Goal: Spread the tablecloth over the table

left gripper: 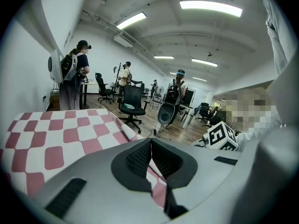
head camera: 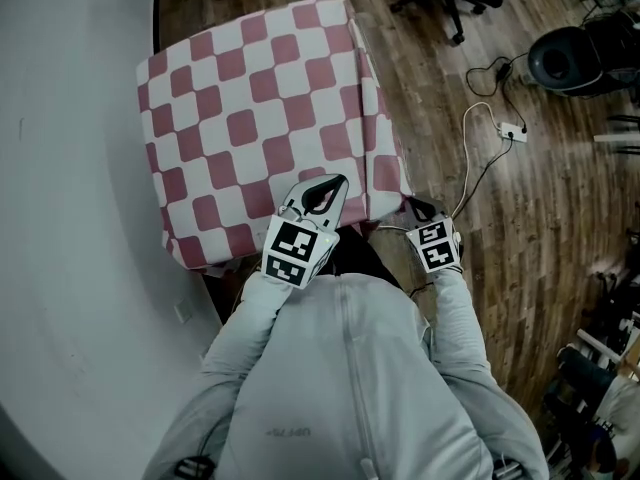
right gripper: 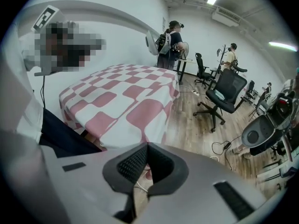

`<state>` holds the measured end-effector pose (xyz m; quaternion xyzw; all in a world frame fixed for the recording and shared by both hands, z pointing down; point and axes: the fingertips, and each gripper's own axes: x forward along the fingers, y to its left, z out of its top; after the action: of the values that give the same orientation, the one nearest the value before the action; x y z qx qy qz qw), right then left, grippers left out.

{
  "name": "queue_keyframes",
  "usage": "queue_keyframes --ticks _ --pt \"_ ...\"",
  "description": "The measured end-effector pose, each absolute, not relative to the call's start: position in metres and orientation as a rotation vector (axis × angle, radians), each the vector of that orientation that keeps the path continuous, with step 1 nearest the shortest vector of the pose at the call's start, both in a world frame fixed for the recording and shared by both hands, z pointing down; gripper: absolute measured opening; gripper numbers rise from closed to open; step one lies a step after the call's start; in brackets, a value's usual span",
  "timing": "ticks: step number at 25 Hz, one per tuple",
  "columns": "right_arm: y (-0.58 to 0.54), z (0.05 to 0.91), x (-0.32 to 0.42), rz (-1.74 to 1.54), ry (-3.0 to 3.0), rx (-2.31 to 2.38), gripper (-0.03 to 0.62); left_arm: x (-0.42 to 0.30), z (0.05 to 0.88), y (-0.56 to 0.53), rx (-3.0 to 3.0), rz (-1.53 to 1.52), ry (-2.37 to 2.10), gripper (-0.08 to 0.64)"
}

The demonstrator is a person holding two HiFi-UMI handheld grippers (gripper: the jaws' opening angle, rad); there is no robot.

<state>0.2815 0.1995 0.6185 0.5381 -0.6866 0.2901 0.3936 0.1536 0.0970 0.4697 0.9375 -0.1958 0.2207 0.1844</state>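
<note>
Tablecloth is already covering the bench. Left hand-held gripper and right hand-held gripper are pinching its near edge, jaws closed on cloth. Final straightening appears to be proceeding, likely calling for an even pull next.

Pale grey zip-front sweatshirt, long sleeves. Grey plastic left gripper, right gripper alike: black ribbed jaws, cube with black-and-white square markers on each.

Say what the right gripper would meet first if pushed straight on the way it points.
The tablecloth. The right gripper, shut, seems to pinch its hanging corner; straight ahead is the cloth's draped side, though depth is unclear.
</note>
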Motion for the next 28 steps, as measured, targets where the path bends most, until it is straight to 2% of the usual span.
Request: queue_keyframes --ticks 15,28 --pt "0.199 0.633 0.401 0.717 -1.535 1.438 0.021 0.168 0.472 0.092 2.652 0.658 -0.539 0.025" --pt "0.187 0.684 0.396 0.862 -1.544 1.459 0.024 0.174 0.488 0.076 2.624 0.692 -0.591 0.025"
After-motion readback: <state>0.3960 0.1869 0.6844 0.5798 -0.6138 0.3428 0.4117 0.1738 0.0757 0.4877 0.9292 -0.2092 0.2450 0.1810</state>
